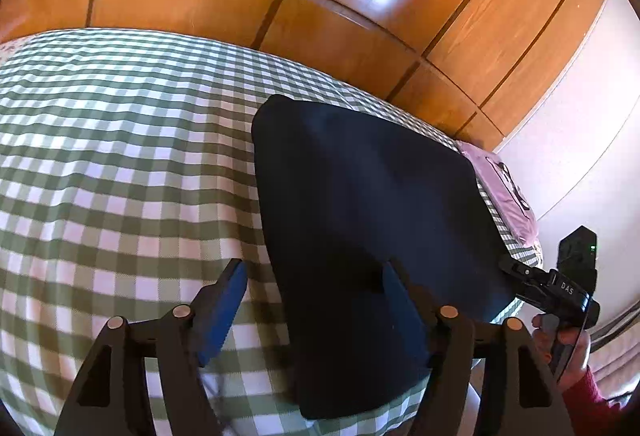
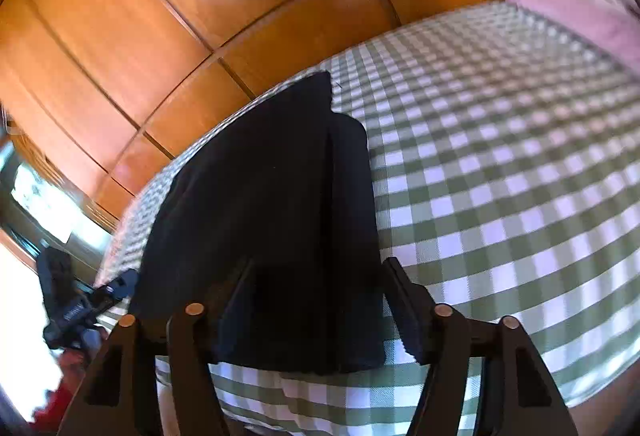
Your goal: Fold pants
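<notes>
Navy pants [image 1: 360,203] sitting folded into a compact slab right at the near bed edge, both sets of jaws spread wide and gripping nothing. Left gripper [image 1: 312,296] straddling the slab's near-left edge, one blue pad [image 1: 224,304] out over the checks, the other over dark cloth. Right gripper [image 2: 320,300] straddling the near-right corner the same way, stacked layers showing as a seam up the middle. Long axis running away from the jaws toward the far side. Both hands about equally close, neither clearly nearer. Probably the last fold or just a tidy-up left. Underneath, green-and-white gingham bedspread [image 1: 120,155], pink pillow [image 1: 504,187] off toward the head end, glossy wooden wardrobe doors [image 1: 200,3] behind, white wall [image 1: 580,115] beside those.
</notes>
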A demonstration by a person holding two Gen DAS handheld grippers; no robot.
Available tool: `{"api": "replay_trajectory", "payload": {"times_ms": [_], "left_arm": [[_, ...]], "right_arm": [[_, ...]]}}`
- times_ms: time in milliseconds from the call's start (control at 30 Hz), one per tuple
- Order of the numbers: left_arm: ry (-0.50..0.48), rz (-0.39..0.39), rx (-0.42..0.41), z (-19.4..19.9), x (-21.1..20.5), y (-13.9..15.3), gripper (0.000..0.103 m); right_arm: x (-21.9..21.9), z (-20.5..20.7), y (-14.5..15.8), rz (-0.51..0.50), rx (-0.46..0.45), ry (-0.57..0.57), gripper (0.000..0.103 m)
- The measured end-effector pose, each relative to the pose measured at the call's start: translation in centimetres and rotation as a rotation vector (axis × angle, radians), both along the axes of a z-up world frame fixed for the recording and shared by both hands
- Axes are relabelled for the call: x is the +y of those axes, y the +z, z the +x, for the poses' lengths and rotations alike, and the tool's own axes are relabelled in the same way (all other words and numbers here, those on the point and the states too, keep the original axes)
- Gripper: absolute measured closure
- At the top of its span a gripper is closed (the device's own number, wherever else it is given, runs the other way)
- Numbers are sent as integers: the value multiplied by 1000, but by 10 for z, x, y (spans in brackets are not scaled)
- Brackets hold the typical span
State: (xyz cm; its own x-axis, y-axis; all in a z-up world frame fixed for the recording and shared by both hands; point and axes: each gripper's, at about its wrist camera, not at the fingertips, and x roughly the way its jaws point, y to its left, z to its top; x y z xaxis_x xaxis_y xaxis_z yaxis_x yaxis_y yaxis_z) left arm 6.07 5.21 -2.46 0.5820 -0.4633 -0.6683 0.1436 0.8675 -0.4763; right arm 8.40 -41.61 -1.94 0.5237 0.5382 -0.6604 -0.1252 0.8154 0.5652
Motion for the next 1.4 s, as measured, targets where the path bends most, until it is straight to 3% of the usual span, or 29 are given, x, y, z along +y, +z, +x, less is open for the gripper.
{"api": "replay_trajectory", "payload": {"times_ms": [200,400,567,800,1100,1400], "left_arm": [[-51,-30,36,13,-9,-6,27],[-92,-9,48,19,-18,-8,27],[-123,41,32,20,-27,-6,26],[-149,39,39,20,-32,-7,26],[-203,95,33,30,-55,-12,10],[-190,73,42,32,-56,-18,6]], "right_arm": [[-6,24,-19,126,85,20,30],[1,46,-25,160,109,47,30],[12,49,-25,158,114,67,28],[4,47,-29,186,124,94,30],[10,51,-30,170,101,126,30],[15,53,-32,165,79,124,30]]}}
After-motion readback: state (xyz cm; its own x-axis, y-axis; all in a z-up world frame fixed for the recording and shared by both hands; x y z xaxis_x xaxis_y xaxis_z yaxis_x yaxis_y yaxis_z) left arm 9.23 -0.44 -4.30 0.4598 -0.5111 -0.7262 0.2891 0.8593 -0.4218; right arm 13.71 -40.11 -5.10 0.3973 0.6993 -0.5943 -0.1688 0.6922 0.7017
